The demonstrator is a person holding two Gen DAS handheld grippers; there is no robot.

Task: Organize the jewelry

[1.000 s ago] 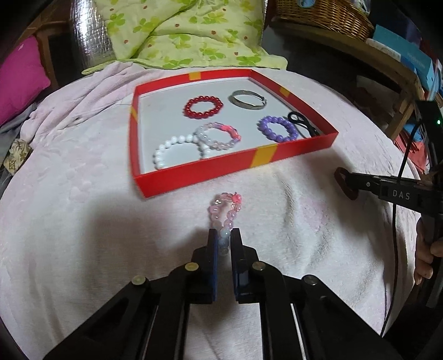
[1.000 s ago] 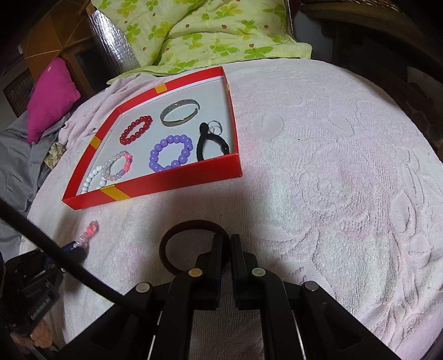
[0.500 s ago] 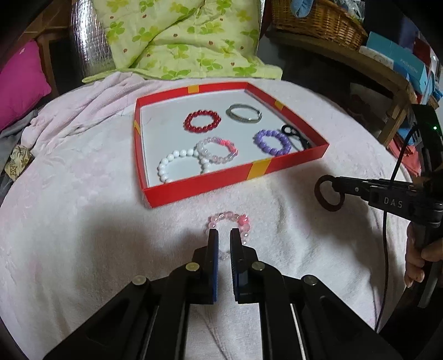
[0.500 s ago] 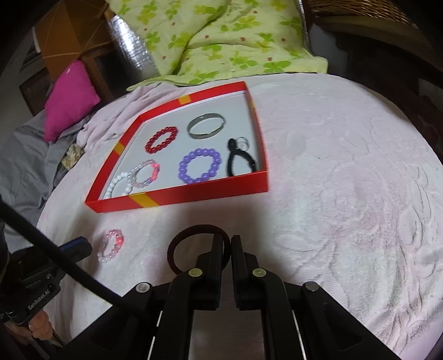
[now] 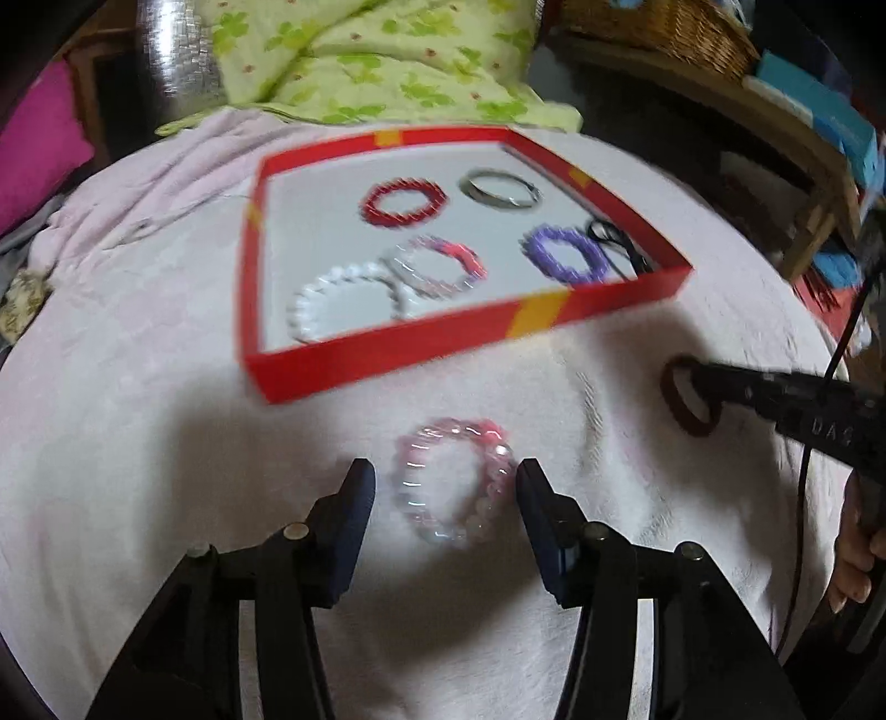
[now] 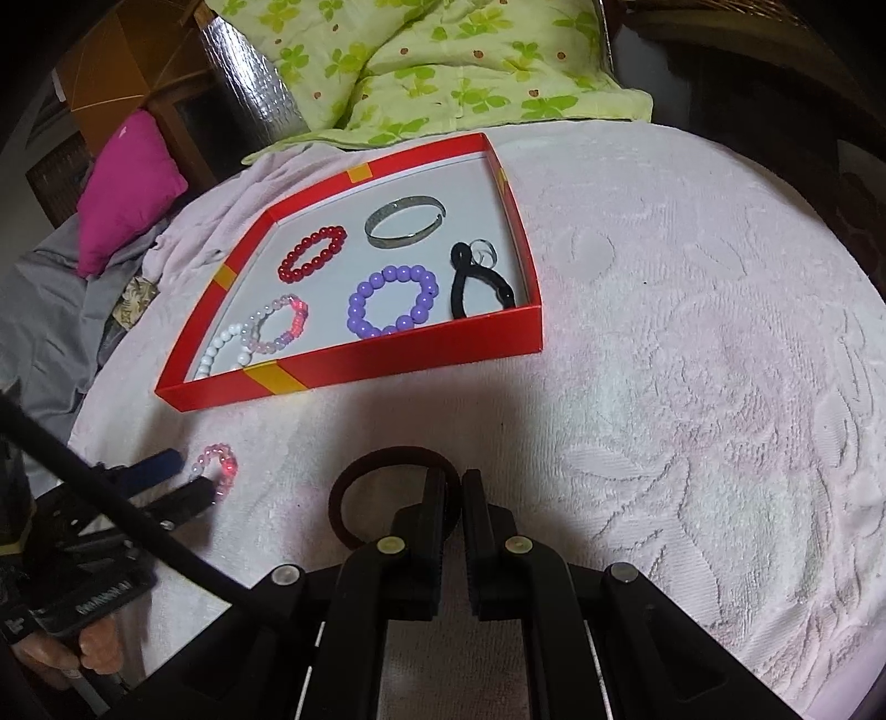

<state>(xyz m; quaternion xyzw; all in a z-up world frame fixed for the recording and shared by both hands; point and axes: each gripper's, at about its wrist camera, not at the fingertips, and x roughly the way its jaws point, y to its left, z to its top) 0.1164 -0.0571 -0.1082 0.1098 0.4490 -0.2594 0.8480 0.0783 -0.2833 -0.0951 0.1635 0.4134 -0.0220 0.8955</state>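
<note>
A pink beaded bracelet (image 5: 454,482) lies on the pale blanket between the open jaws of my left gripper (image 5: 446,487), not held; it also shows in the right wrist view (image 6: 217,464). My right gripper (image 6: 454,493) is shut on a dark brown hair tie (image 6: 354,487), held above the blanket; the hair tie also shows in the left wrist view (image 5: 689,396). The red tray (image 5: 421,349) holds red (image 5: 401,202), purple (image 5: 565,255), white (image 5: 338,299) and pink-lilac (image 5: 437,266) bead bracelets, a silver bangle (image 5: 501,188) and a black hair tie (image 6: 476,282).
A green floral quilt (image 6: 421,61) lies behind the tray. A magenta cushion (image 6: 130,188) is at the far left. A wicker basket (image 5: 659,27) and blue boxes (image 5: 819,116) stand on a wooden shelf at the right. The blanket falls away at the edges.
My left gripper has opened and let go of the pink bracelet, which now lies flat on the blanket. My right gripper still holds the brown hair tie and has moved slightly.
</note>
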